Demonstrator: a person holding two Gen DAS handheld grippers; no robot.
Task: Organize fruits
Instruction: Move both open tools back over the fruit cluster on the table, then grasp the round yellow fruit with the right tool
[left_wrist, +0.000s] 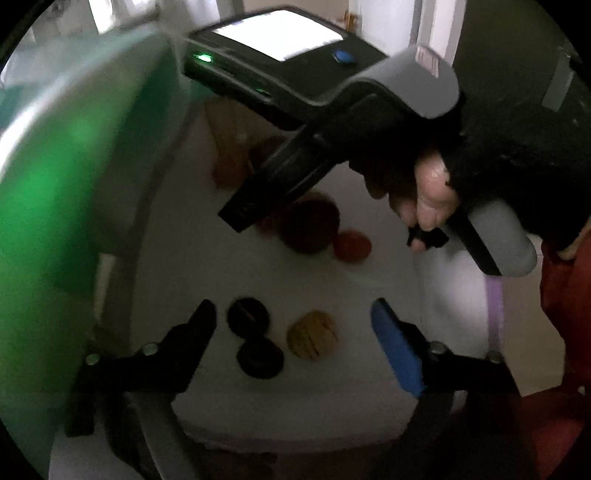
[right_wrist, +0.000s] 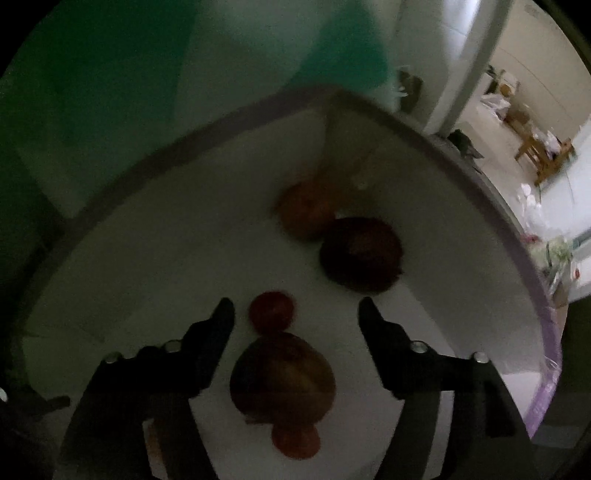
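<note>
Spread left gripper (left_wrist: 293, 328) over dark fruits (left_wrist: 255, 341), walnut (left_wrist: 313, 339); right gripper (right_wrist: 295, 321) spread around tomato (right_wrist: 271, 312), nothing pinched. Reach step. Next: descend, close on one fruit.

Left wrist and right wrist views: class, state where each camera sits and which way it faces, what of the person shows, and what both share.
Left wrist: on the left gripper, aimed steeply down at a white table with a yellow fruit and two dark fruits; its open fingers show, plus the right hand holding the right gripper.
Right wrist: on the right gripper, aimed steeply down; its open fingers straddle a small red fruit and a larger fruit.
Shared: the table and probably the red fruit.
</note>
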